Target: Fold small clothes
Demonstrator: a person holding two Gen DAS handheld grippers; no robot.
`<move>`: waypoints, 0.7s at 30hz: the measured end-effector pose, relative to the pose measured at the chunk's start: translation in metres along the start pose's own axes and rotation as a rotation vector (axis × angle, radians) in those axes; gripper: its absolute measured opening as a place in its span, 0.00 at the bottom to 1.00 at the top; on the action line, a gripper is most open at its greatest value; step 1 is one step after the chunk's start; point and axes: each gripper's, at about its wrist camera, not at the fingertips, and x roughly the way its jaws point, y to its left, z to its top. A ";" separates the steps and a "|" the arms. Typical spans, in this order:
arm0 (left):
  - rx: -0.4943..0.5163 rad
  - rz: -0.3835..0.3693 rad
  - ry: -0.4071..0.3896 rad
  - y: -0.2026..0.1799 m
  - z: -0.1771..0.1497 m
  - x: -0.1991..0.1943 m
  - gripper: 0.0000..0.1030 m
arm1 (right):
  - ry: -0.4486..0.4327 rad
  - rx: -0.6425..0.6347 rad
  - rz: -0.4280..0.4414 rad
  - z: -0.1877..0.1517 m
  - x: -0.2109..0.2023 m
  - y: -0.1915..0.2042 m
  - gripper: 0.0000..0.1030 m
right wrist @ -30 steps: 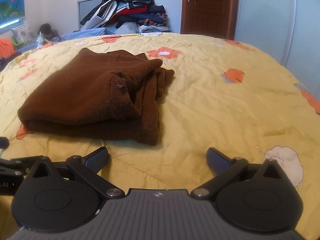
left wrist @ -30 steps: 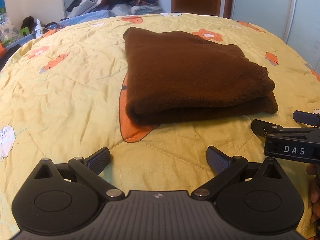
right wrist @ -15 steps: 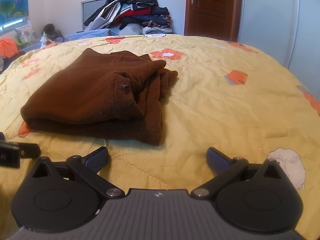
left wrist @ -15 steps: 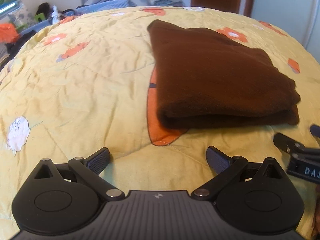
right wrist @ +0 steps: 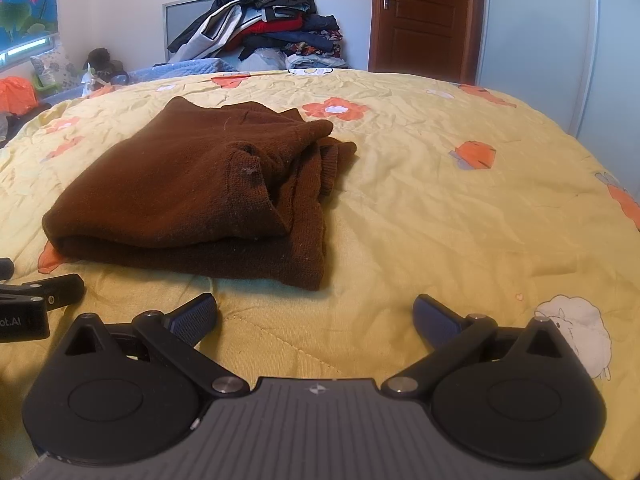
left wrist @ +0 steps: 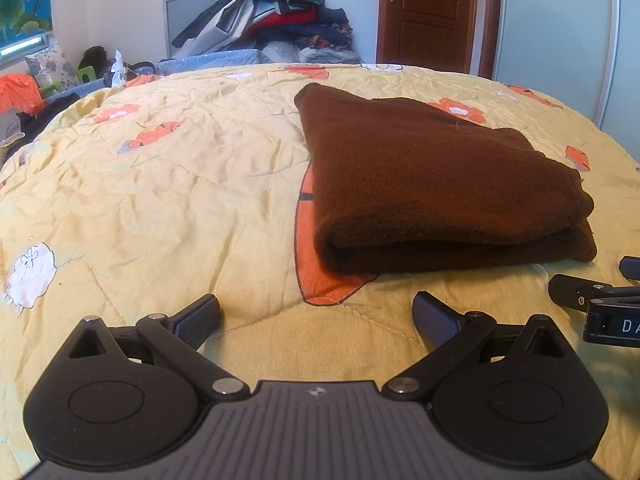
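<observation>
Left gripper [left wrist: 316,316] spread wide, gripping nothing, poised over yellow quilt [left wrist: 160,200]. Folded brown garment [left wrist: 432,184] ahead, slightly right of fingers, clear of tips. Right gripper [right wrist: 316,316] spread wide too, gripping nothing. Same garment [right wrist: 192,192] ahead-left, untouched, flat on quilt.

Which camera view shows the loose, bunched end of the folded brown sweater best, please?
The right wrist view: the brown sweater shows its bunched layers and ribbed edges toward the right side there. The left wrist view shows the same sweater mostly as a smooth top and rounded front fold, hiding that end.
</observation>
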 end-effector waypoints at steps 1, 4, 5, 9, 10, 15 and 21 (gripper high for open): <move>0.000 -0.001 -0.001 0.000 0.000 0.000 1.00 | 0.000 0.000 0.000 0.000 0.000 0.000 1.00; 0.001 -0.003 -0.001 0.002 -0.001 0.000 1.00 | 0.000 0.000 0.000 0.000 0.000 0.000 1.00; 0.000 -0.002 -0.001 0.002 -0.001 0.000 1.00 | 0.000 0.000 0.000 0.000 0.000 0.000 1.00; 0.000 -0.003 -0.001 0.001 -0.001 0.000 1.00 | 0.000 0.000 0.000 0.000 0.000 0.000 1.00; 0.000 -0.003 -0.001 0.001 -0.001 0.000 1.00 | -0.001 0.000 0.000 0.000 0.000 0.000 1.00; 0.003 -0.010 0.002 0.003 -0.001 0.001 1.00 | -0.001 0.000 0.000 0.000 0.000 0.000 1.00; 0.005 -0.014 0.003 0.004 0.000 0.002 1.00 | -0.001 0.000 -0.001 0.000 0.000 0.000 1.00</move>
